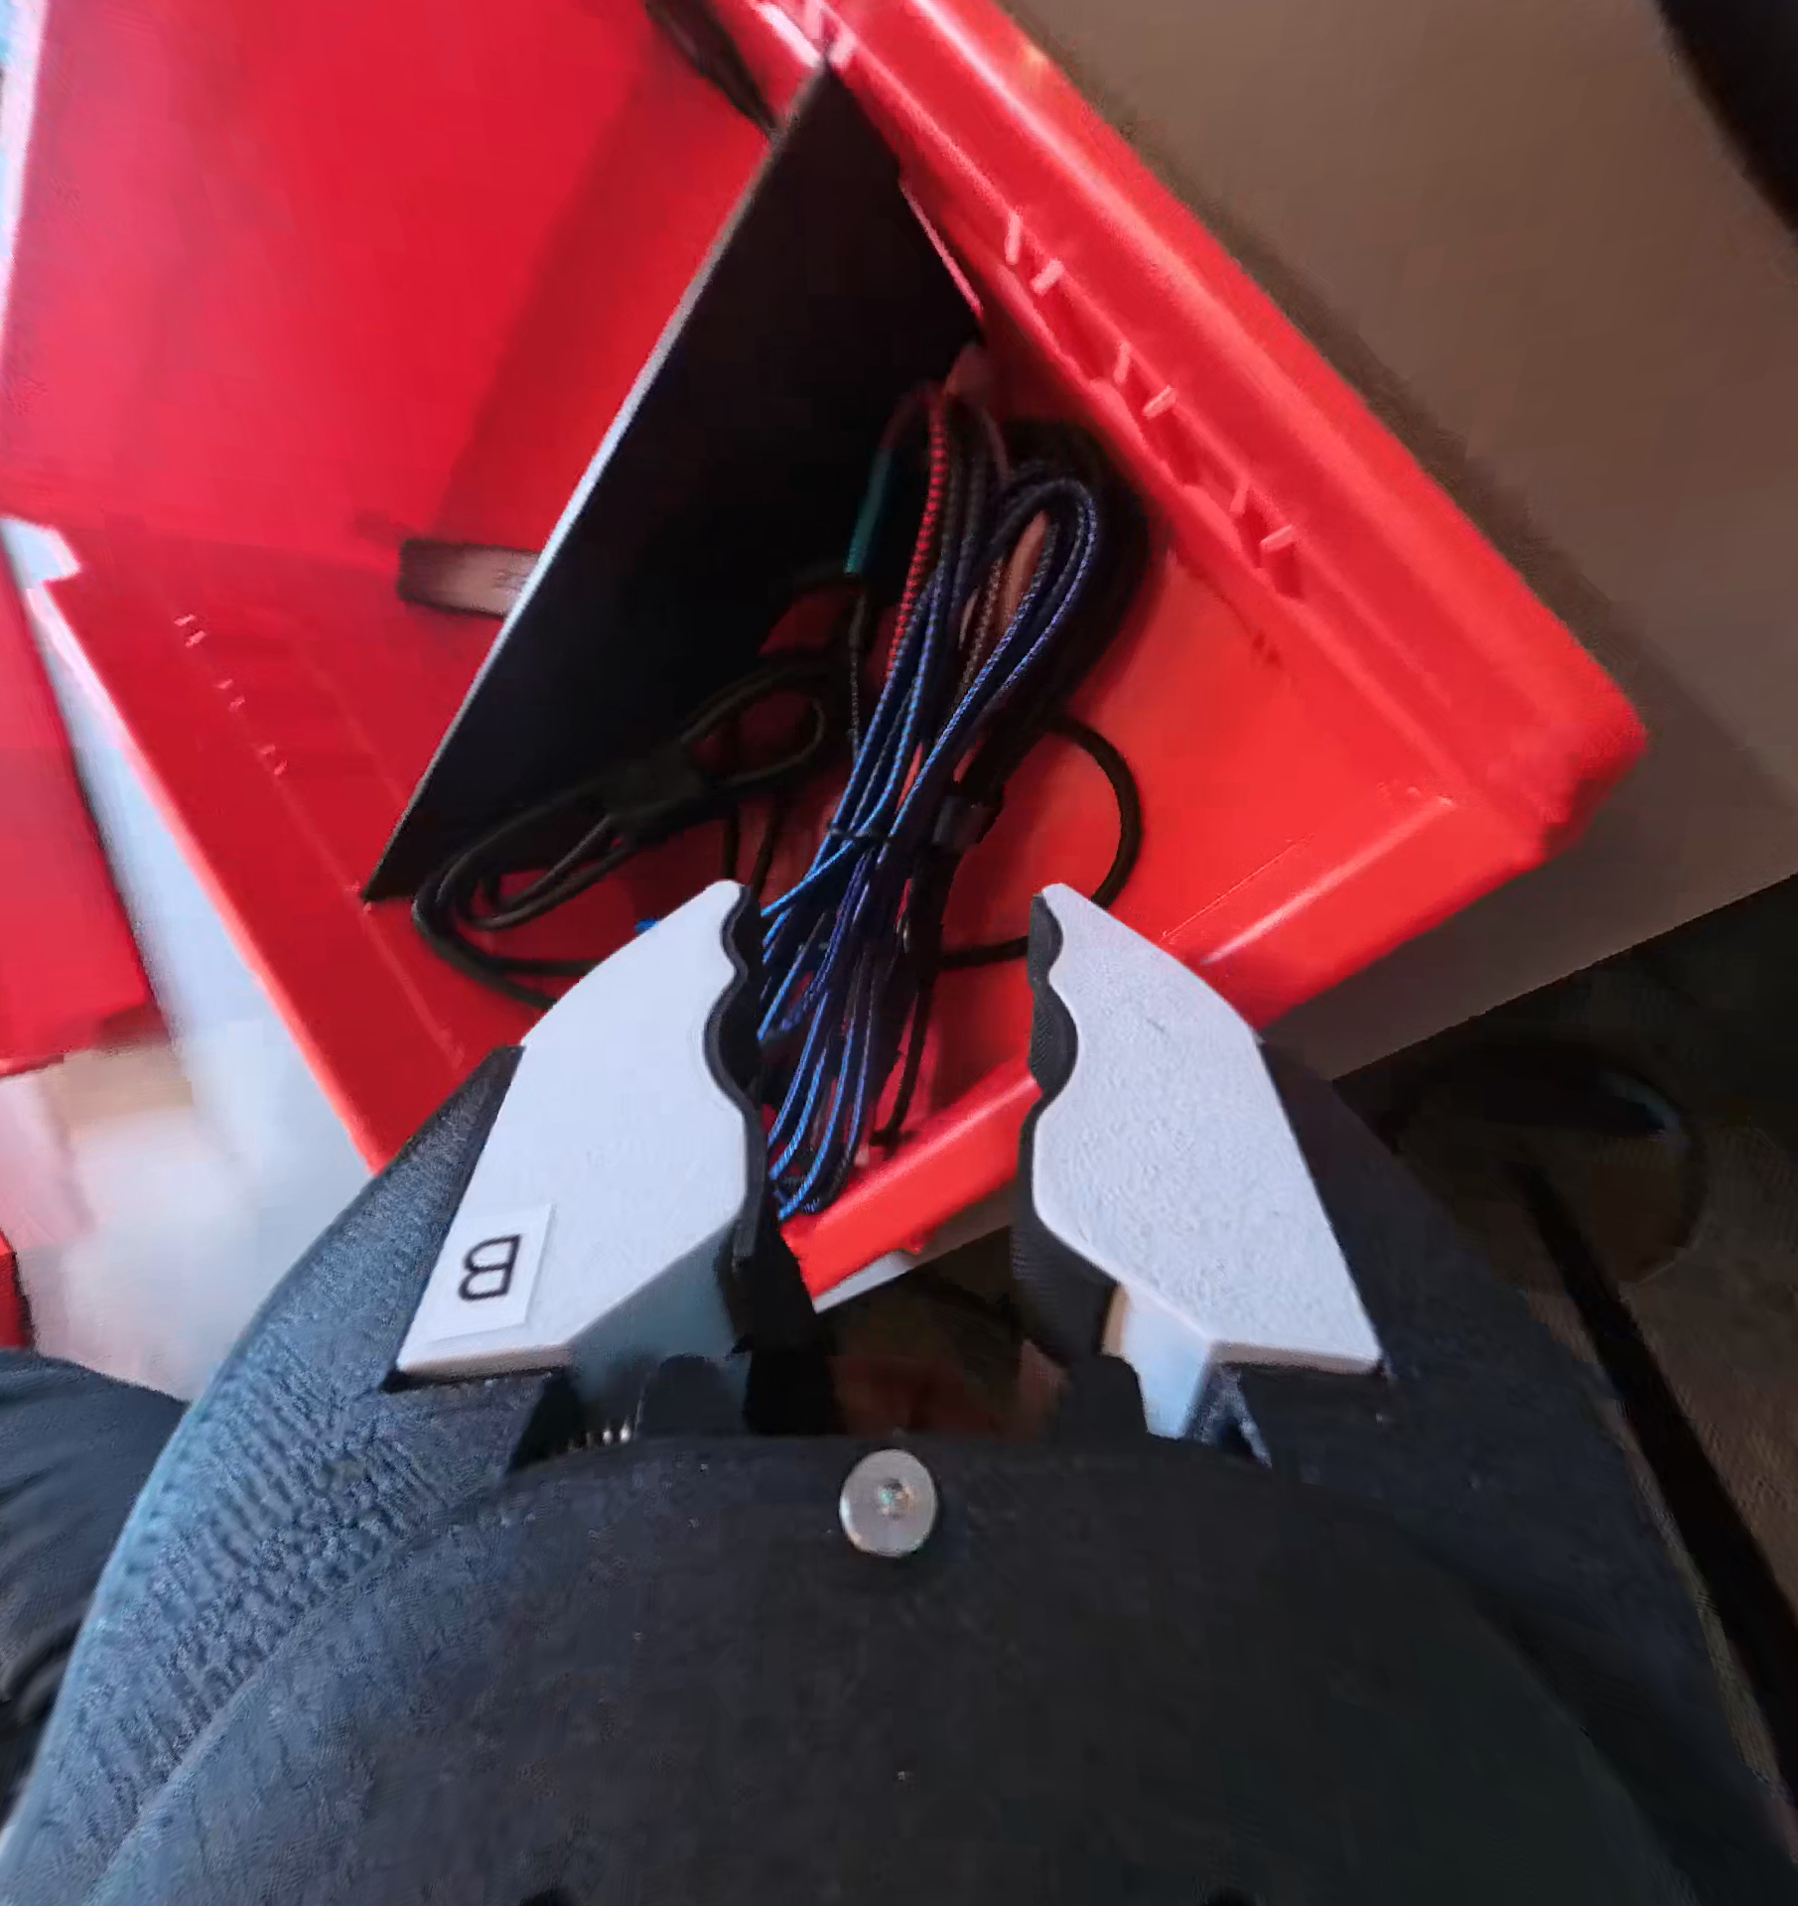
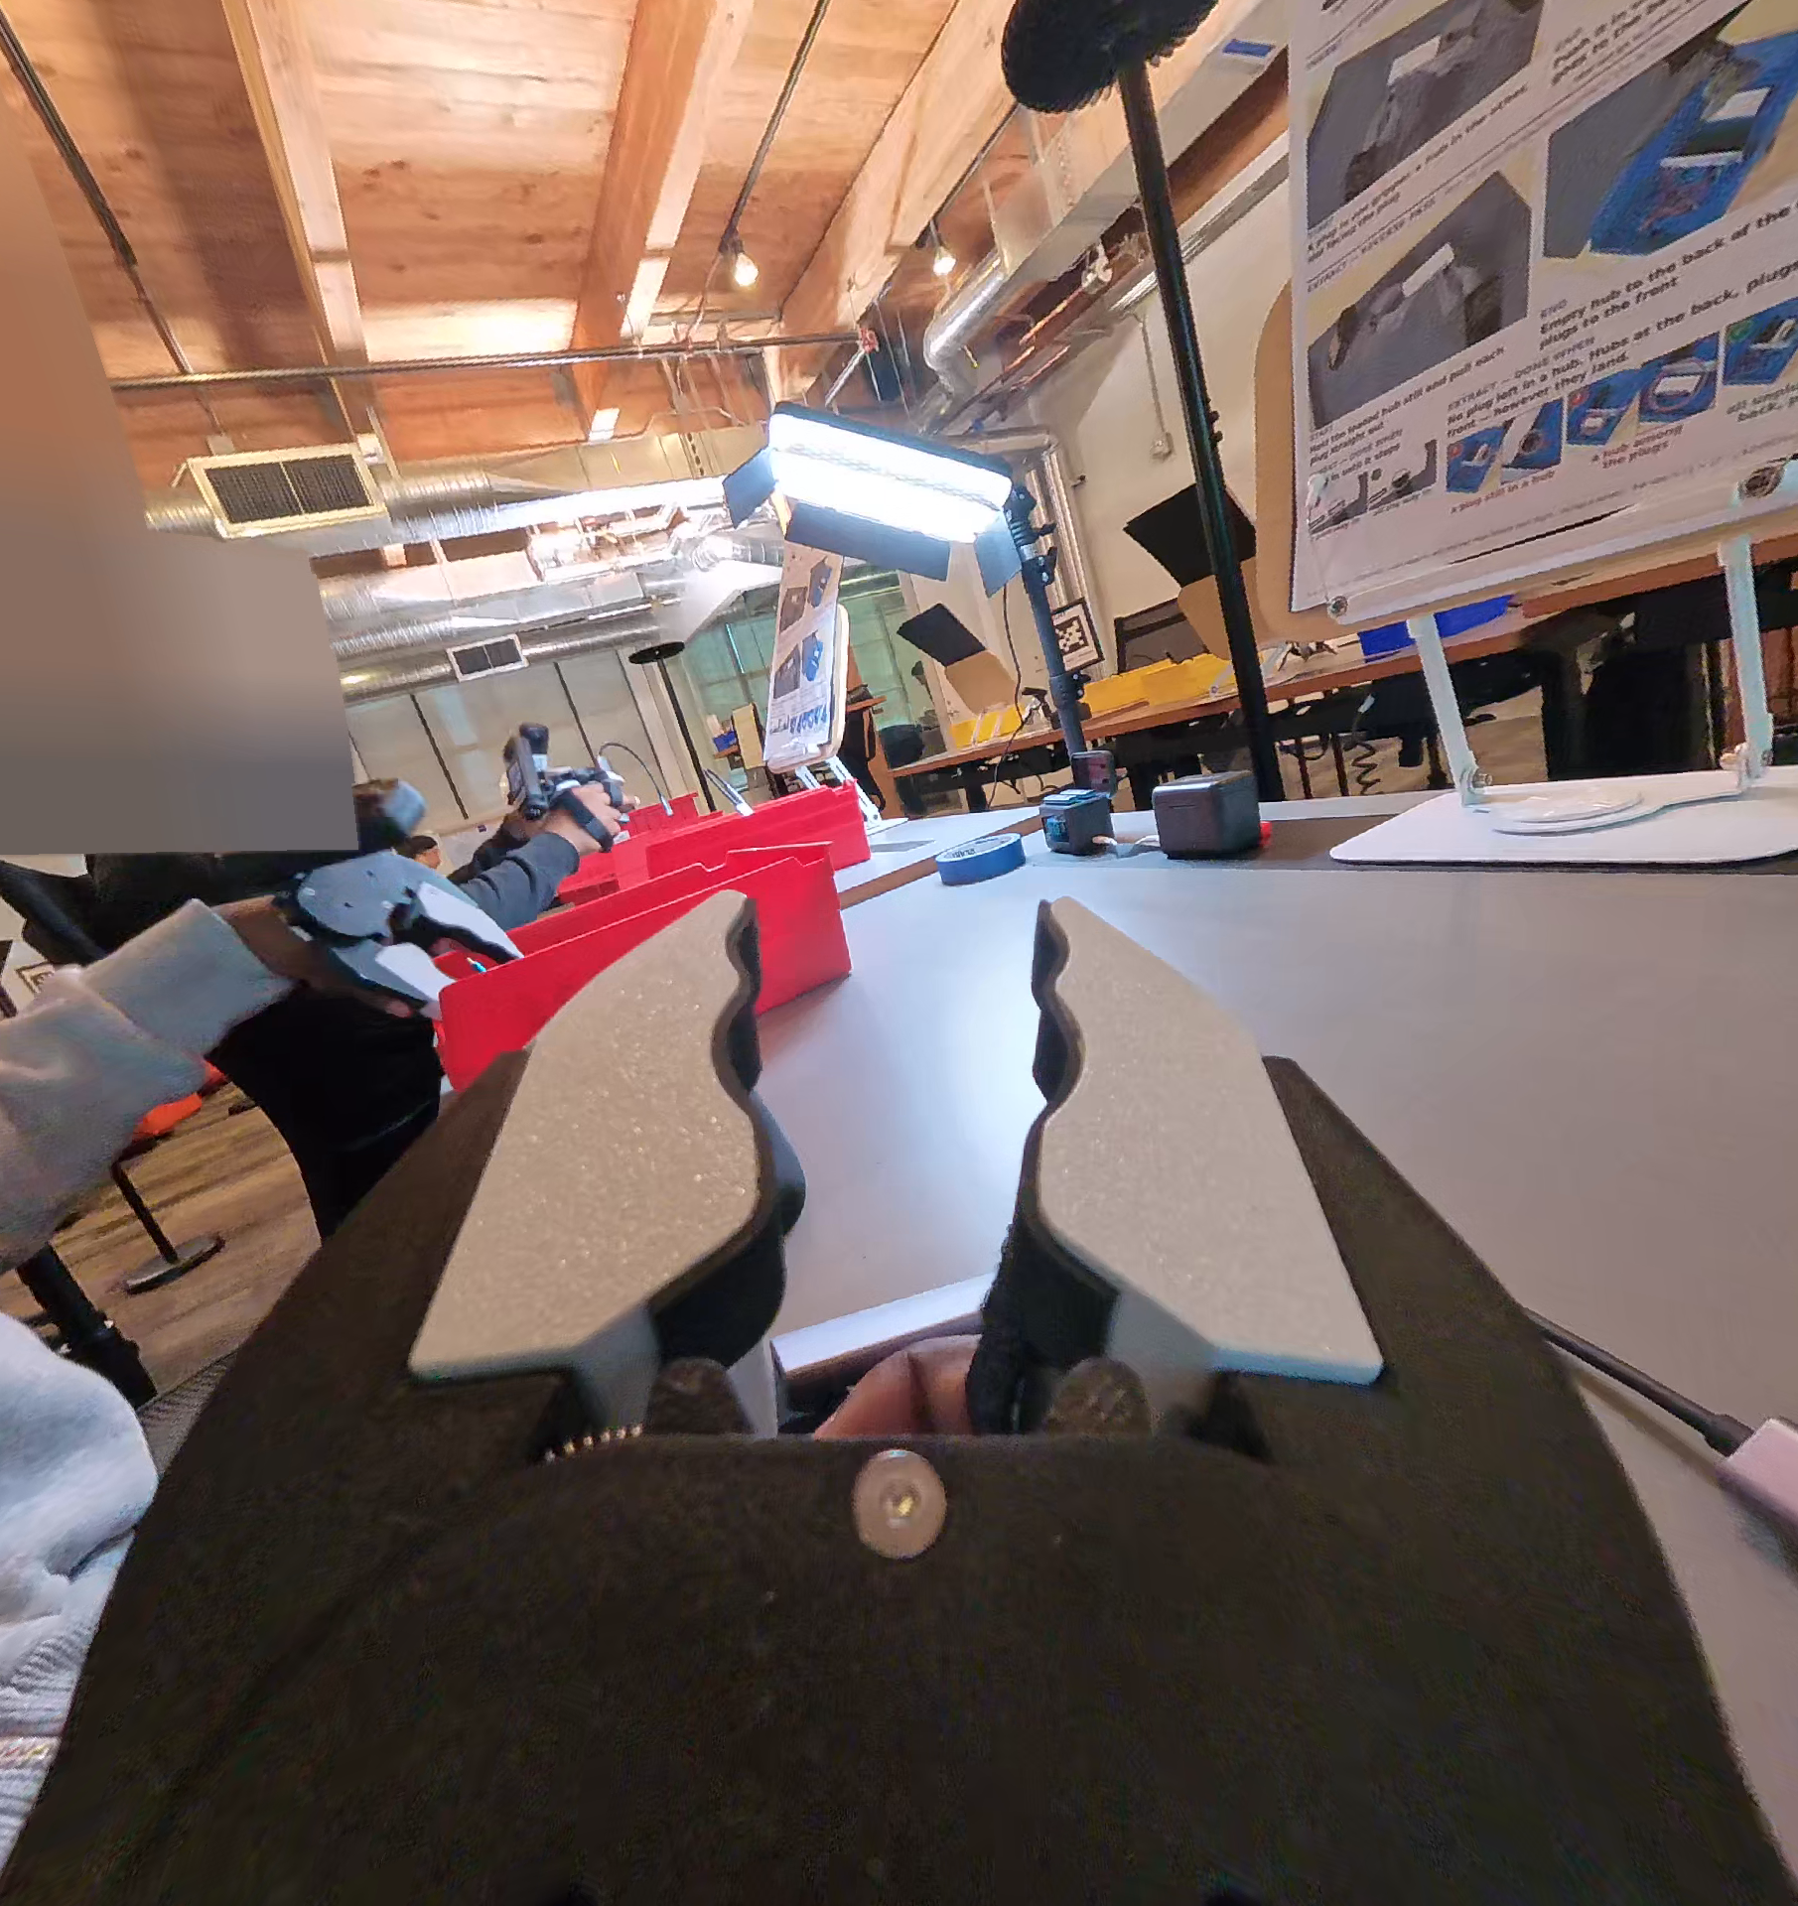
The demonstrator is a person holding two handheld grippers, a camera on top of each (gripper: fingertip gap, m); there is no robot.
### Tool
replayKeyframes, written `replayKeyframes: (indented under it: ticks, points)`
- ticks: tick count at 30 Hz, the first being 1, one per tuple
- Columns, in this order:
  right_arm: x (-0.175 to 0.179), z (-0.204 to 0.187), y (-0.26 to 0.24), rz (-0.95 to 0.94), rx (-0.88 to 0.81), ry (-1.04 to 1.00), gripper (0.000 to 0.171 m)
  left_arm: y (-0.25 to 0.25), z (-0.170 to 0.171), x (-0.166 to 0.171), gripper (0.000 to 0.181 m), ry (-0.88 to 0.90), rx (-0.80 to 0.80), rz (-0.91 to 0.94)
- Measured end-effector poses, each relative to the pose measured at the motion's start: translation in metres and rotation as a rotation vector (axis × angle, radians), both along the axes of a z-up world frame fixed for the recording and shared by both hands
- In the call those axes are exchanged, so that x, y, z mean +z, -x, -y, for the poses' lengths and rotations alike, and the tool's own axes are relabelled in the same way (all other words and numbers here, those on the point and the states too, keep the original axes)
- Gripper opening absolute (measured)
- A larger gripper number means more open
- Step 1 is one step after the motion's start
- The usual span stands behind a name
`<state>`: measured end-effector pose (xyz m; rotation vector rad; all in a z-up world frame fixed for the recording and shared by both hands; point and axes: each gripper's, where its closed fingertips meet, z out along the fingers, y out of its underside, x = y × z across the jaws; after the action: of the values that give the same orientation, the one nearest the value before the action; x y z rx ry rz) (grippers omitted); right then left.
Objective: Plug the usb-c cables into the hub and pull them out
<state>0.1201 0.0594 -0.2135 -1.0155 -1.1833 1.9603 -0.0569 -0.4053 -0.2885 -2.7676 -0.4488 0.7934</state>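
Early stage, nothing plugged yet. Left tool (image 1: 889,954) is wide open and empty, poised over the bundled blue braided usb-c cables (image 1: 874,877) in the red bin (image 1: 1338,743). Right tool (image 2: 889,964) is open and empty above the grey tabletop (image 2: 1390,1031). Only the right view shows what looks like the hub (image 2: 1792,1485), at the tabletop's near edge.

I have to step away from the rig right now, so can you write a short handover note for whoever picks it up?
Left hand-held gripper: open, empty, over the red bin, aimed at the blue braided cable bundle among black cables.
Right hand-held gripper: open, empty, above the grey table.
A pinkish adapter with a dark cord lies on the table at the right; whether it is the hub is unclear.
Done: nothing is visibly plugged in.
Left: pick a cable, plug it in, pull it out.
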Motion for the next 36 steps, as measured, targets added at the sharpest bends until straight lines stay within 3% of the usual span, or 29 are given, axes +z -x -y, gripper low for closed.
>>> replayKeyframes:
  ticks: [11,14,16,19,26,36]
  points:
    - [0.0,0.001,0.0,-0.004,0.002,-0.012,0.045,0.015,-0.002,-0.045,0.046,0.039,-0.011,0.305]
    - [0.001,0.0,-0.001,-0.011,-0.001,-0.003,0.044,0.018,-0.001,-0.04,0.025,0.016,-0.017,0.313]
    - [0.001,-0.001,0.0,-0.01,0.001,0.001,0.043,0.022,-0.002,-0.031,0.022,-0.003,-0.021,0.264]
    - [0.0,-0.001,0.0,-0.007,0.001,0.005,0.043,0.023,-0.002,-0.008,0.022,-0.059,-0.006,0.201]
    - [0.0,-0.002,0.0,-0.007,-0.005,0.007,0.041,0.025,-0.013,0.074,0.021,-0.425,0.037,-0.026]
    - [-0.001,0.0,0.002,0.0,-0.016,-0.01,0.039,0.003,-0.06,0.194,0.02,-1.226,-0.139,-0.382]
